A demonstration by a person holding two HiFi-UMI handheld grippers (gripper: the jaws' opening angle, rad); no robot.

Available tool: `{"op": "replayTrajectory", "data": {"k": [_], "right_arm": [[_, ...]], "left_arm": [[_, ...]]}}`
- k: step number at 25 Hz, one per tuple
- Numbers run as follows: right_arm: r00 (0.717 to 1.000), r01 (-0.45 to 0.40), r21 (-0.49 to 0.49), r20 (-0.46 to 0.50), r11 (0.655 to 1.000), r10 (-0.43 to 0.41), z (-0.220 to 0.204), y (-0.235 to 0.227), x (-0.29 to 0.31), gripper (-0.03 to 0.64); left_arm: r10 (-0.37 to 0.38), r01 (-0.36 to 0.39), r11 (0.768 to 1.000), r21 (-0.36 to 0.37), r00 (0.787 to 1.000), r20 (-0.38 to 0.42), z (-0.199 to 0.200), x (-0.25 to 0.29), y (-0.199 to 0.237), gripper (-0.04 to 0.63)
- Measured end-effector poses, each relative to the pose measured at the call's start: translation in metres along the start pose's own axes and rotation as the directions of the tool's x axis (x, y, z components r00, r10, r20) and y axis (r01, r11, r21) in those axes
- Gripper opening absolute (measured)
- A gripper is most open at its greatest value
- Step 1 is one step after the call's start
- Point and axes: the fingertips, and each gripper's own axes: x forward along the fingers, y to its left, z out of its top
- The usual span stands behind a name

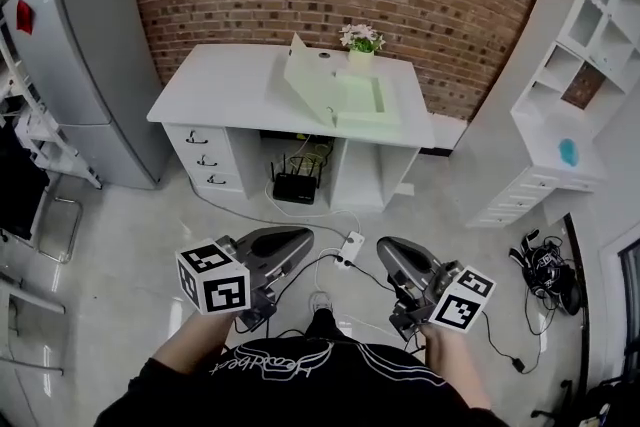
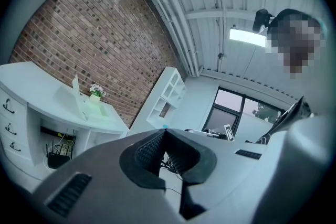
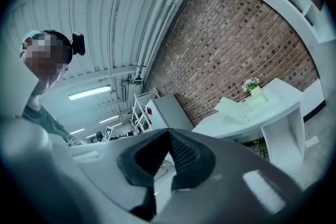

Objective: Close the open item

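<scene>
Your left gripper, right gripper: jaws together, nothing held. Pale green case: lid raised, on white desk, well apart from both.

a flower pot stands on the white desk, grey fridge beside it.

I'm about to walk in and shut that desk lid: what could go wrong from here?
A power strip and its cables lie on the floor between you and the desk: a trip risk. The flower pot stands close by the raised lid; a careless reach could knock it.
</scene>
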Motion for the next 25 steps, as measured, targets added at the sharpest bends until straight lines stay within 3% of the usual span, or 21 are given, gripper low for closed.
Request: {"op": "replayTrajectory", "data": {"k": [9, 21, 25], "right_arm": [[0.999, -0.023, 0.077, -0.038, 0.997, 0.026, 0.026, -0.093, 0.056, 0.003], [0.997, -0.028, 0.145, -0.068, 0.989, 0.039, 0.063, -0.21, 0.101, 0.003], [0.996, -0.052, 0.143, -0.071, 0.988, 0.063, 0.073, -0.229, 0.111, 0.003]], "left_arm": [[0.06, -0.06, 0.994, -0.095, 0.998, -0.008, 0.028, 0.056, 0.085, 0.002], [0.101, -0.11, 0.982, -0.154, 0.993, -0.065, 0.047, 0.153, 0.173, 0.002], [0.119, -0.128, 0.982, -0.138, 0.99, -0.072, 0.055, 0.17, 0.184, 0.002]]}}
